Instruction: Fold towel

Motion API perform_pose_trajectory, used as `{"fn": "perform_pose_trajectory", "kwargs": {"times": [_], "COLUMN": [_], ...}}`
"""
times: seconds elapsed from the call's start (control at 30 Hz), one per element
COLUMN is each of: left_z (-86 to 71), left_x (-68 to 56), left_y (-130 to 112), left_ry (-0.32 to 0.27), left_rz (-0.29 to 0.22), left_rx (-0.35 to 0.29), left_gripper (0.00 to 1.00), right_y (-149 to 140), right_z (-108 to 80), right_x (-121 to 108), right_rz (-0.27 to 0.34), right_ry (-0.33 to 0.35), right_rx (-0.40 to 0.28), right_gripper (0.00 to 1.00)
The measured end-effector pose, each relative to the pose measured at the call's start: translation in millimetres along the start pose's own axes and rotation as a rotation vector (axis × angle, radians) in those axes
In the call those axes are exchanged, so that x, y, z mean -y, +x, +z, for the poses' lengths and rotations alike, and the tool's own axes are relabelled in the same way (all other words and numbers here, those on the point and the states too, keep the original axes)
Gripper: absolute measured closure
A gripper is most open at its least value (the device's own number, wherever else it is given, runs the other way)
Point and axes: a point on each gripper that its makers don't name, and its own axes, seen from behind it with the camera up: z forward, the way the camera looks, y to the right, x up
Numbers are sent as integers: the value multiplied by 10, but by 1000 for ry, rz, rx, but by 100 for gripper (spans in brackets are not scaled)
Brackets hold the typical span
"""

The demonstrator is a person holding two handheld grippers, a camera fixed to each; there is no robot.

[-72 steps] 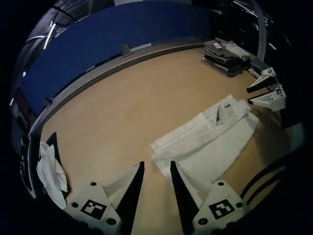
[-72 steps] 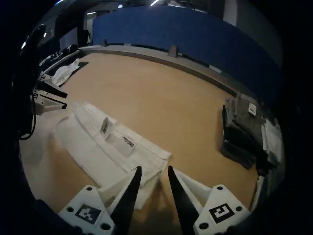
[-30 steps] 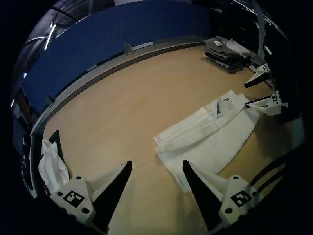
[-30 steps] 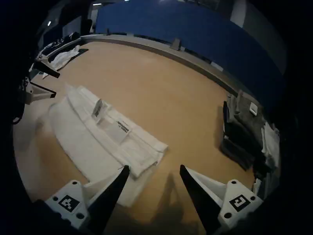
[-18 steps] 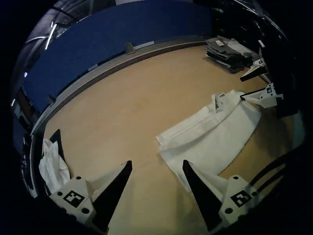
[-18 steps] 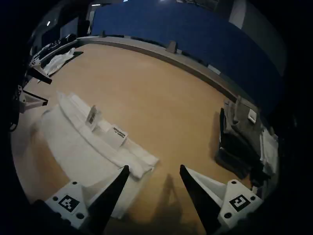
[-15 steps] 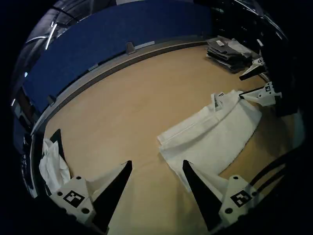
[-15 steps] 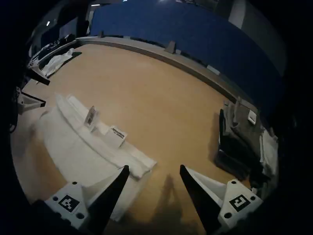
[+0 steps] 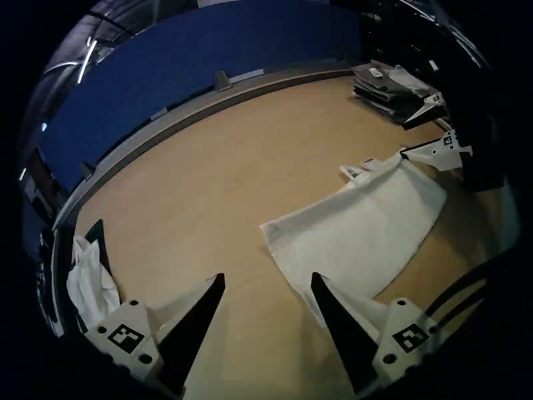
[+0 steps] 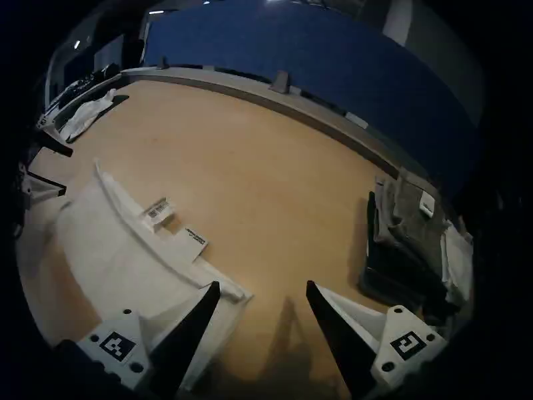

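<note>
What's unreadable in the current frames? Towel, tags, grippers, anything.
1. Left gripper view: the near corner of the towel runs behind a finger of the left gripper.
2. Left gripper view: whether the right gripper touches the towel's far edge; too small and dark.
3. Right gripper view: the print on the tags; too small.
4. Right gripper view: how many pieces the grey stack holds; dark, near the picture's edge.

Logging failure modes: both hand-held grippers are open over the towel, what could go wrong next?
The towel lies curved, its edges uneven, so another fold could come out skewed. Its tags jut past a long edge and may stay exposed. The open left hand-held gripper and right hand-held gripper might pinch only one layer.
</note>
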Motion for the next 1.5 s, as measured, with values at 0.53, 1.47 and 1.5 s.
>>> {"fn": "perform_pose_trajectory", "kwargs": {"times": [0.53, 1.47, 1.5], "left_z": [-27, -138, -146], "left_x": [1, -28, -30], "left_y": [35, 38, 35], "left_ry": [3, -1, -1], "left_rz": [7, 10, 10], "left_rx": [-7, -22, -23], "left_gripper": [7, 4, 4], "right_y": [-136, -528, -546], "right_z": [-285, -632, -644], "right_x": [170, 555, 591], "right_rz": [-7, 24, 28], "right_ry": [18, 144, 164], "right_rx": [-6, 26, 28], "right_gripper": [0, 0, 0]}}
